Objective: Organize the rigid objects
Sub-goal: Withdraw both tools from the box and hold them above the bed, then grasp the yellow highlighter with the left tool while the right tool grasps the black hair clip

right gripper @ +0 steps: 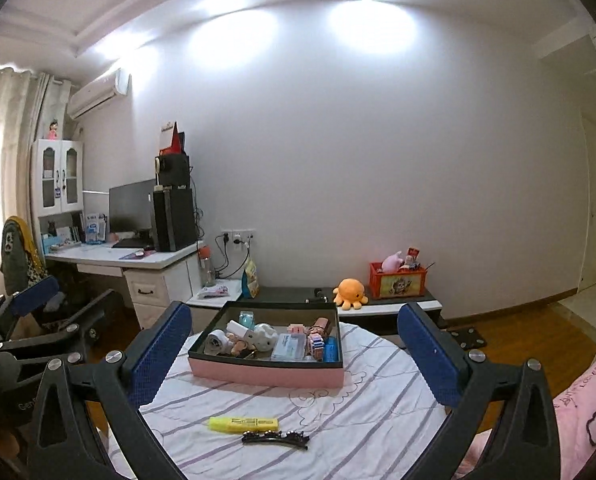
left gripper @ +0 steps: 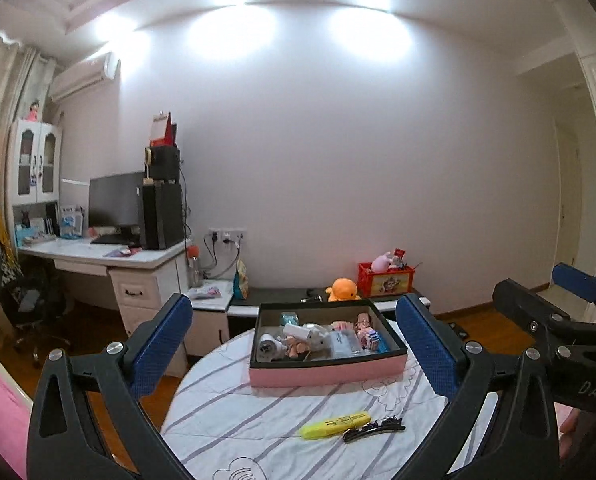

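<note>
Highlighter (right gripper: 243, 424) and hair clip (right gripper: 274, 437): the two loose pieces, lying side by side on the striped cloth (right gripper: 358, 408) of the round table, short of the box and so not yet sorted

Right gripper (right gripper: 293, 344): held above the near part of the table, blue pads (right gripper: 159, 350) spread wide with nothing between them, both loose items framed low in the gap; probably poised that way to come down on either one without re-aiming

Left gripper (left gripper: 293, 340): likewise spread wide and carrying nothing, hanging level beside its partner (each one shows at the edge of the other's view), so apparently waiting rather than reaching

Hair clip: dark, thin, toothed edge up, just beside the highlighter on the near side, possibly touching it at one end in the left view; flat and low, so likely the fiddlier grip of the two

Highlighter: yellow, lying on its long side, chunky enough to pinch across its width

Pink box (right gripper: 267, 374): farther back on the same cloth, well apart from the pair, open top, dark inner walls, already crowded with small toys and cases; evidently the collecting place, with little bare floor showing

Beyond the table: orange plush octopus (right gripper: 350, 291) and red crate (right gripper: 397, 280) on a low cabinet by the wall, not part of the job by the look of it
</note>
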Demonstrator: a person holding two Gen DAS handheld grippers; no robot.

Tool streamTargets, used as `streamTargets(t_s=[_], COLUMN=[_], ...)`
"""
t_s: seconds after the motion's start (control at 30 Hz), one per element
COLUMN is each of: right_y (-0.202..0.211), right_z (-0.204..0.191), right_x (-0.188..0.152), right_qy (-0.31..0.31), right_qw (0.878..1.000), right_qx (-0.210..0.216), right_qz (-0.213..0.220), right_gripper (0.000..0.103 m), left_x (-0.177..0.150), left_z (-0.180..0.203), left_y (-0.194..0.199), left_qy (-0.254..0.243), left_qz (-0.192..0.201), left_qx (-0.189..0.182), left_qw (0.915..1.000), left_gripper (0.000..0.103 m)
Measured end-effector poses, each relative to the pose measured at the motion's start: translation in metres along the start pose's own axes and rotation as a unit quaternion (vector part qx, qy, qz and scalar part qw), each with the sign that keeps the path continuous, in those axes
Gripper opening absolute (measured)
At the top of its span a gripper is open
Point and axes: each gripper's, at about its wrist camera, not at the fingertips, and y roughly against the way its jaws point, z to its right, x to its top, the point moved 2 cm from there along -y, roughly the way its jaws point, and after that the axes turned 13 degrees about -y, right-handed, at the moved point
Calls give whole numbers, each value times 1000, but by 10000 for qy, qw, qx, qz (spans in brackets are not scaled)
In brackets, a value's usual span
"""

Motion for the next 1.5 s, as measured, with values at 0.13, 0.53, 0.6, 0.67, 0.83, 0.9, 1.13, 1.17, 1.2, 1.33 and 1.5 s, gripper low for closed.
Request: streamTargets(t_s=[0.13, 0.53, 0.6, 0.67, 0.83, 0.9, 1.13, 1.17, 1.2, 1.33, 1.5], right_y=[19, 56, 57, 58, 60, 60, 43, 37, 32, -10, -78], right_z=[-5, -14, -15, -15, -15, -15, -12, -10, -8, 7, 27], right_x=[3, 2, 2, 2, 1, 1, -7, -11, -14, -41, -95], right_qy=[27, 75, 85, 82, 91, 91, 111, 121, 128, 225, 587], right_qw=[9998, 9988, 9988, 9988, 9987, 9988, 9996, 9998, 9998, 9977, 9832], right_qx=[21, 19, -4, -11, -25, -32, -85, -124, -154, -288, -318], right_qz=[179, 485, 482, 484, 494, 486, 229, 133, 54, -573, -1701], right_gripper=[103, 103, 103, 103, 103, 103, 103, 103, 103, 103, 103], left_x=[7, 16, 15, 15, 14, 13, -2, -8, -14, -48, -89], left_z=[1, 2, 2, 4, 4, 5, 7, 7, 7, 6, 2], left_y=[23, 57, 58, 59, 60, 58, 33, 24, 17, -20, -61], left_qy=[-136, -282, -281, -274, -265, -252, -254, -246, -224, -71, -54], left_qz=[161, 441, 432, 441, 453, 444, 119, -8, -126, -749, -1492], left_qx=[219, 574, 567, 576, 565, 556, 306, 171, 54, -147, -83], left_qw=[9995, 9970, 9971, 9970, 9970, 9971, 9991, 9995, 9997, 9971, 9888], left_gripper=[103, 103, 103, 103, 103, 103, 103, 103, 103, 103, 103])
